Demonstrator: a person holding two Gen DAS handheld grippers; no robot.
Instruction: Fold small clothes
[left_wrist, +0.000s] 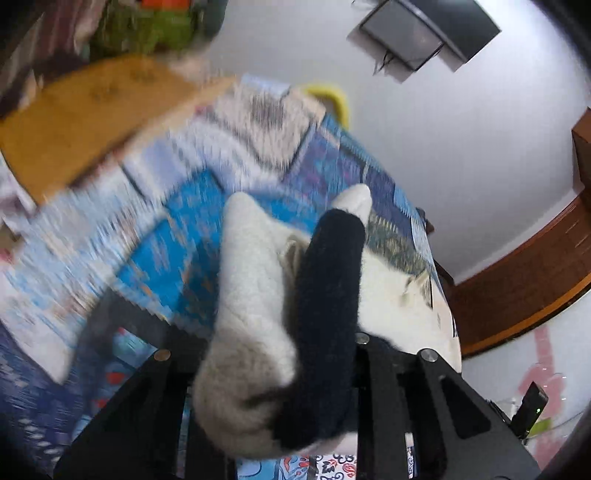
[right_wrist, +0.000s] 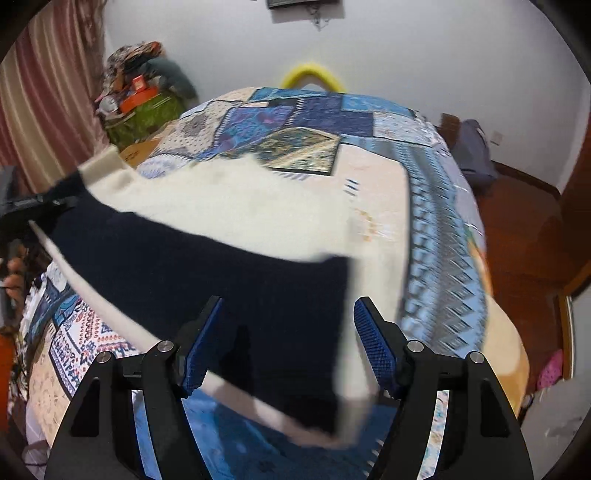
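A fuzzy garment (left_wrist: 251, 280), white with a dark navy band (left_wrist: 328, 295), is bunched up between the arms of my left gripper (left_wrist: 284, 328). The cloth hides the fingertips, and the gripper is shut on it, holding that end off the bed. In the right wrist view the same garment (right_wrist: 229, 206) stretches from the left gripper (right_wrist: 33, 201) at the far left across the bed. Its navy band (right_wrist: 207, 266) runs down between the blue pads (right_wrist: 373, 343) of my right gripper (right_wrist: 288, 332), which stands open around the cloth's edge.
A patchwork bedspread (right_wrist: 424, 206) covers the bed under the garment. A yellow curved object (right_wrist: 310, 74) sits at the far edge, and a pile of bags (right_wrist: 140, 99) by the curtain. A brown board (left_wrist: 92, 110) lies at the bed's left. Wooden floor (right_wrist: 524, 229) is on the right.
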